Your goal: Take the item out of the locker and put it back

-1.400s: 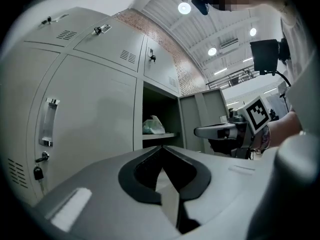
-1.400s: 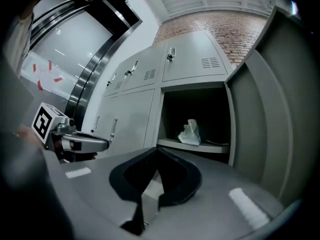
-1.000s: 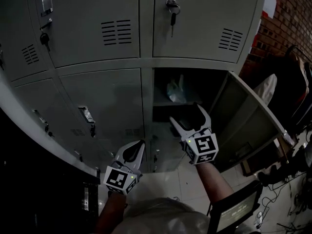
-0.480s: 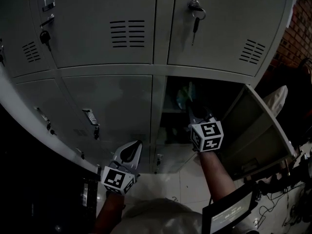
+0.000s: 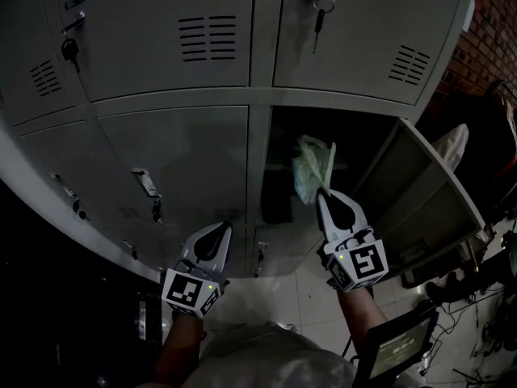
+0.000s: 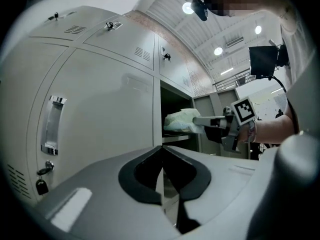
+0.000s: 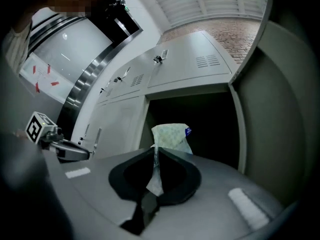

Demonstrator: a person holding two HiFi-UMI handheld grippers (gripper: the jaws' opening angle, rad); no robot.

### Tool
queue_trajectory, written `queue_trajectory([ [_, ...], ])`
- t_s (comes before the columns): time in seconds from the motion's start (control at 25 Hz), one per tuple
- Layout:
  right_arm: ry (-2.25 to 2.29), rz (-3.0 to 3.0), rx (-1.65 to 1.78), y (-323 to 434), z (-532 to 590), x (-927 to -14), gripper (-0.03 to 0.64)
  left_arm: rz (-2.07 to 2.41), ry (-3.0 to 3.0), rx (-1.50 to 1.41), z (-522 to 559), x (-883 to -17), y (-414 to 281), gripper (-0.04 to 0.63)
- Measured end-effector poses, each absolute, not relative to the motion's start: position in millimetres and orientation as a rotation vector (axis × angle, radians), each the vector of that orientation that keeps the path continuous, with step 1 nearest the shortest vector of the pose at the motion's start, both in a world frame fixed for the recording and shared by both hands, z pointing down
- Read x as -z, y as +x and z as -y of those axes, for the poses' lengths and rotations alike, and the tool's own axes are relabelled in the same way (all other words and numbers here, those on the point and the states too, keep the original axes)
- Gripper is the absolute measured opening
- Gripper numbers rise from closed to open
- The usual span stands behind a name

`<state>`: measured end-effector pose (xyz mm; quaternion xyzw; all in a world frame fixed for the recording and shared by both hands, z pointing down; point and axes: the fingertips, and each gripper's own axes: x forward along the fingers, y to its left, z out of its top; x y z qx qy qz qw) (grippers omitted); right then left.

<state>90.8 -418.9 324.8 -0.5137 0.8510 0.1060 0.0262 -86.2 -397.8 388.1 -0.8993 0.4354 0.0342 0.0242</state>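
Packet (image 5: 310,166) of pale green plastic sits pinched by its lower edge in the right gripper (image 5: 321,194), whose jaws have just been closing and now clamp it. It is held at the mouth of the open locker compartment (image 5: 363,148), whose door (image 5: 420,188) is swung out to the right. Left gripper (image 5: 220,231) hovers before the closed neighbouring door (image 5: 178,160), jaws pressed together on nothing.

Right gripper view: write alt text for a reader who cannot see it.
The right gripper is shut on a pale patterned packet, held before an open, dark locker compartment. The left gripper shows at far left.
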Motion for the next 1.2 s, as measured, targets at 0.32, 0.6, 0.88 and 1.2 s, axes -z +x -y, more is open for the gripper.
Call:
queue_trajectory([
  [0.32, -1.592, -2.673, -0.245, 65.2, 338.5, -378.2, 0.000, -1.265, -2.811, -0.088, 362.9, -399.8, -77.0, 0.003],
  [0.6, -1.576, -2.657, -0.248, 70.2, 284.6, -371.8, 0.000, -1.286, -2.808, -0.094, 313.8, -395.8, -72.1, 0.003],
  [0.88, -1.519, -2.689, -0.251, 82.5, 212.5, -370.8, 0.000, -1.310, -2.774, -0.094, 238.0, -397.6, -53.9, 0.003],
  [1.2, -1.488, -2.718, -0.278, 73.4, 168.4, -363.7, 0.000, -1.333, -2.781, -0.089, 187.5, -399.7, -59.4, 0.002],
])
